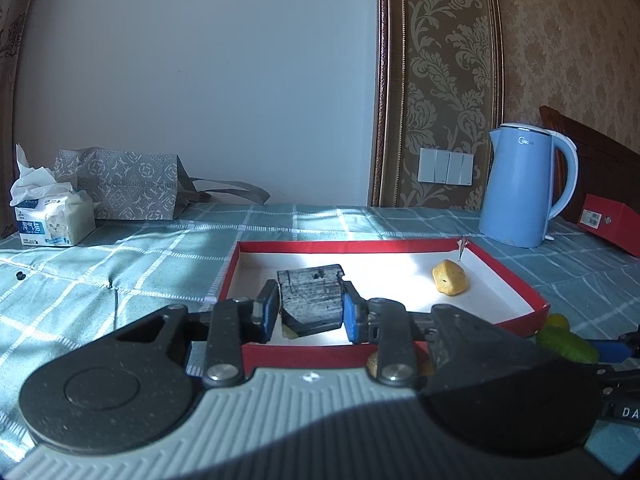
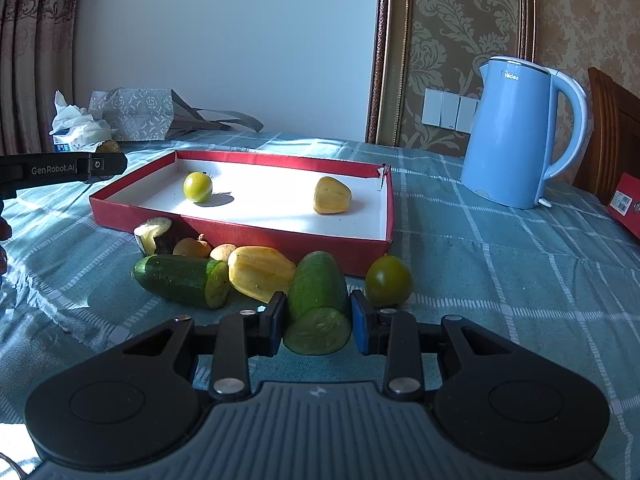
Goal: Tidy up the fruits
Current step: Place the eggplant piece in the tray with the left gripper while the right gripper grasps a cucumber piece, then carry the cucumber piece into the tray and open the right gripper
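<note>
My left gripper [image 1: 310,310] is shut on a dark, black-skinned fruit chunk [image 1: 312,300] and holds it over the near left part of the red tray [image 1: 360,245]. A yellow fruit piece [image 1: 450,277] lies in the tray's right end. In the right wrist view the tray [image 2: 240,230] holds a green round fruit [image 2: 197,187] and the yellow piece [image 2: 332,196]. My right gripper [image 2: 318,322] has its pads around a cut cucumber piece [image 2: 318,304] on the cloth in front of the tray. Beside it lie another cucumber piece [image 2: 180,280], a yellow piece [image 2: 260,272] and a green tomato [image 2: 388,281].
A blue kettle [image 2: 520,136] stands at the right, with a red box [image 2: 626,204] past it. A tissue pack [image 1: 52,216] and a patterned bag [image 1: 124,184] sit at the back left. A dark-skinned chunk [image 2: 154,234] and small brown fruits [image 2: 192,247] lie by the tray's front wall.
</note>
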`<state>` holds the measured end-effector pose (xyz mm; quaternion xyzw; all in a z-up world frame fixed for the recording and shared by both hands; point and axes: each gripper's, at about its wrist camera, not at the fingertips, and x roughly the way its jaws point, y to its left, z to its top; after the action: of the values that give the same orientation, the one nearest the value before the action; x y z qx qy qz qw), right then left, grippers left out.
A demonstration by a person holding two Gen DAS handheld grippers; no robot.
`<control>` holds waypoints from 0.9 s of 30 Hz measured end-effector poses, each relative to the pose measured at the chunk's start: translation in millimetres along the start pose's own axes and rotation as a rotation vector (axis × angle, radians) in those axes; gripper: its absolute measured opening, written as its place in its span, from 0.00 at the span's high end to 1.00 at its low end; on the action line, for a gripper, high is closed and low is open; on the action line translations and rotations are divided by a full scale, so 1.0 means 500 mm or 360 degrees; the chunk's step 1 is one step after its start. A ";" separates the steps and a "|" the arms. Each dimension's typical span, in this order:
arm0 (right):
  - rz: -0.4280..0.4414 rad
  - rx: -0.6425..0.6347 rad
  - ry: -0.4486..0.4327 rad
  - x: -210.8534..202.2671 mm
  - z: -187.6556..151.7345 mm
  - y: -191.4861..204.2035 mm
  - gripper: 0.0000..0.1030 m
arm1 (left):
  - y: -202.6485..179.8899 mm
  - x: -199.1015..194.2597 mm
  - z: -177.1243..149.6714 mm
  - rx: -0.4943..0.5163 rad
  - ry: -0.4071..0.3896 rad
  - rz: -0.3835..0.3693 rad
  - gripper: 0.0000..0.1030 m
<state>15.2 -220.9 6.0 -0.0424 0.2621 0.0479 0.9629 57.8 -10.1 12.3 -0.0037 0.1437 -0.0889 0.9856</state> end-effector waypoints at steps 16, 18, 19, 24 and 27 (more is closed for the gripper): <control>0.0006 0.0058 -0.0036 -0.010 0.000 -0.023 0.69 | -0.075 0.159 0.063 0.0156 0.0148 -0.0072 0.71; 0.0012 0.0057 -0.0032 -0.009 0.001 -0.023 0.69 | -0.077 0.190 0.067 0.0142 0.0197 -0.0082 0.70; 0.0012 0.0053 -0.0029 -0.009 0.001 -0.023 0.69 | -0.079 0.200 0.068 0.0140 0.0208 -0.0090 0.69; 0.0015 0.0061 -0.0027 -0.007 0.000 -0.026 0.69 | -0.098 0.254 0.074 0.0200 0.0272 -0.0060 0.69; 0.0011 0.0065 -0.0021 -0.006 -0.002 -0.027 0.69 | -0.099 0.278 0.073 0.0184 0.0310 -0.0056 0.69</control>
<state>13.7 -234.7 7.3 -0.0216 0.2568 0.0460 0.9651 190.7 -84.0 9.7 0.0592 0.2333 -0.1142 0.9639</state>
